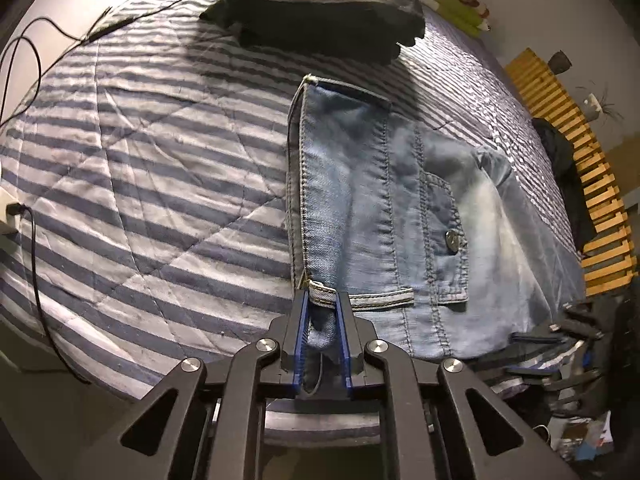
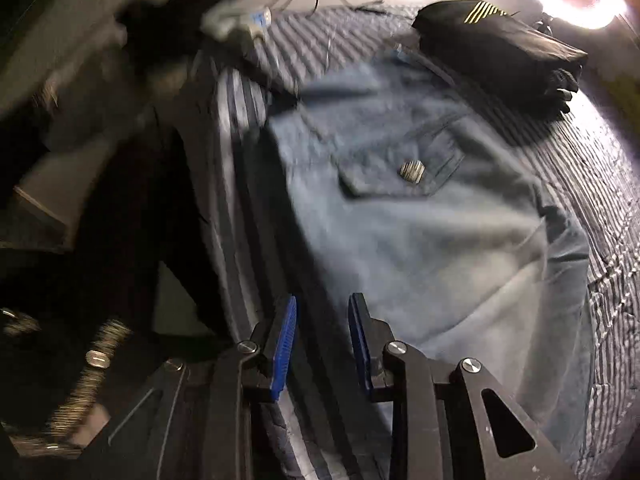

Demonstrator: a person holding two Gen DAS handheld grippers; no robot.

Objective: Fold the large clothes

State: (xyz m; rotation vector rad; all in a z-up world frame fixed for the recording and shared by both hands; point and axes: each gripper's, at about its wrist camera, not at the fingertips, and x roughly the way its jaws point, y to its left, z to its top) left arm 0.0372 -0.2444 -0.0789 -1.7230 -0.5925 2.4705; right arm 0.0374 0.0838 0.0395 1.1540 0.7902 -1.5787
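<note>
Denim jacket (image 1: 400, 208) lies partly folded on striped bed quilt (image 1: 140, 168), straight ahead of both tools. Left hand-held gripper (image 1: 322, 308) nearly closed, blue pads pinching jacket's near hem corner. Right hand-held gripper (image 2: 322, 312) partly open, nothing between pads, hovering over jacket's near edge; view blurred. Dark folded clothes (image 1: 320, 12) lie beyond jacket, far from left hand-held gripper

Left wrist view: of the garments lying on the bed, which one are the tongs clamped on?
The light-blue denim garment, gripped at its near hem corner by the left tongs. The dark folded clothes lie untouched at the bed's far end.
</note>
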